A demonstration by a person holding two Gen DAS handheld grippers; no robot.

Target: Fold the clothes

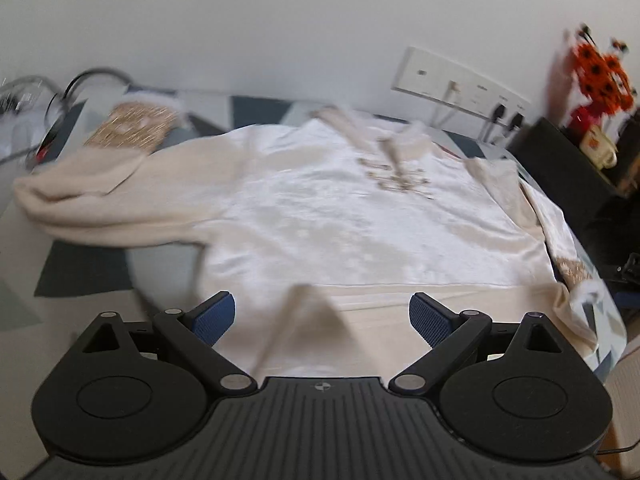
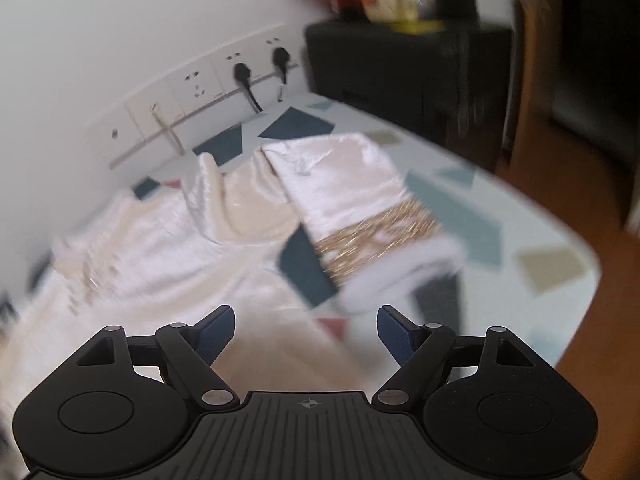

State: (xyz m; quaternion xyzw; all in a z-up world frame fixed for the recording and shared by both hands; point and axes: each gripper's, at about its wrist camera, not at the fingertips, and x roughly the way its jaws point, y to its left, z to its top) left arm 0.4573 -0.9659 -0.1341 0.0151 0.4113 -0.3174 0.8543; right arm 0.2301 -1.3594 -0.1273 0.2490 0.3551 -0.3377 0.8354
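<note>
We cannot make out the pale embroidery (image 1: 396, 176) near the garment's (image 1: 320, 216) collar, smeared by motion blur, and the near hem is hidden behind the left gripper (image 1: 322, 318). In the right wrist view the garment's body runs off the left edge in blur. The red and orange ornament (image 1: 600, 76) on the black cabinet (image 1: 560, 152) beyond the table's (image 2: 520, 248) far corner is too blurred to identify.

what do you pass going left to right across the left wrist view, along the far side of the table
gold-trimmed sleeve cuff → cream garment's collar → wall socket strip → orange flower ornament
</note>
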